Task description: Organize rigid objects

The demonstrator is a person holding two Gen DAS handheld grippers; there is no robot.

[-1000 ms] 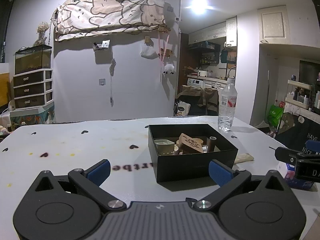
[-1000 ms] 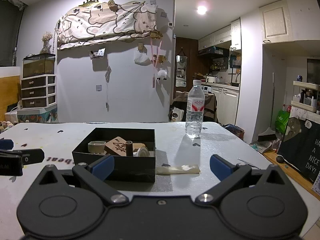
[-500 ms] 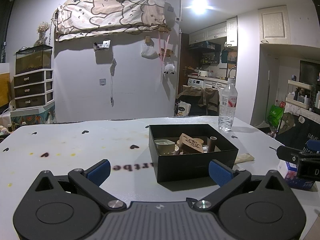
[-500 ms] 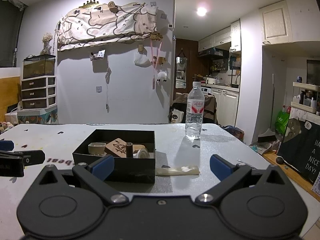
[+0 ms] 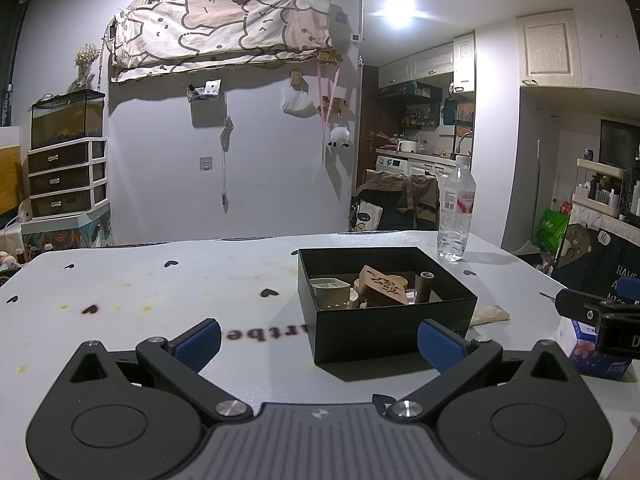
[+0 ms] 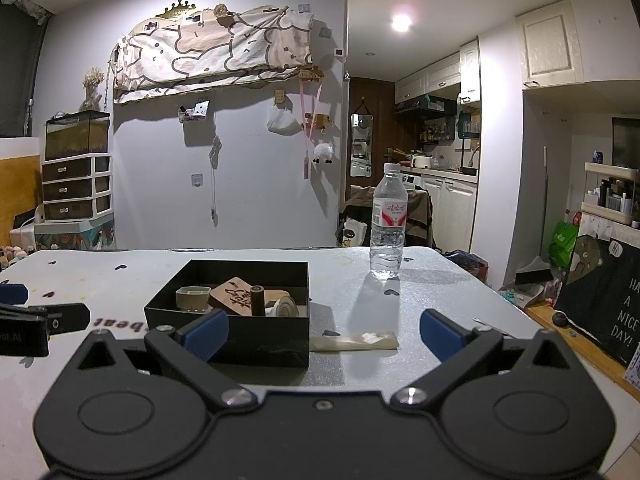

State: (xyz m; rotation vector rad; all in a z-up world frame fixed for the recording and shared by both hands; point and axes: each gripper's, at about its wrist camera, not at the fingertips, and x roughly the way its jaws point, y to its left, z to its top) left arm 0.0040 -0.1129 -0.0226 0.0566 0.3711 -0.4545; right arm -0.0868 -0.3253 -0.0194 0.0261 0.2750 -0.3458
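A black open box (image 5: 394, 320) (image 6: 240, 334) sits on the white table (image 5: 160, 292) (image 6: 432, 292). Inside it lie a wooden heart-marked block (image 5: 382, 290) (image 6: 234, 300), a beige square cup (image 5: 330, 288) (image 6: 193, 295), a dark cylinder (image 5: 425, 286) (image 6: 257, 299) and a pale roll (image 6: 288, 307). My left gripper (image 5: 319, 342) is open, low over the table, just in front of the box's left part. My right gripper (image 6: 324, 332) is open too, near the box's right front corner. Nothing is between either pair of fingers.
A clear water bottle (image 5: 456, 212) (image 6: 388, 224) stands behind the box on the right. A beige flat packet (image 6: 354, 340) (image 5: 490, 314) lies right of the box. A small blue-white carton (image 5: 592, 350) stands near the table's right edge. Beyond the table are drawers and a kitchen.
Almost nothing has changed. Both grippers stay open; the views shift only slightly.
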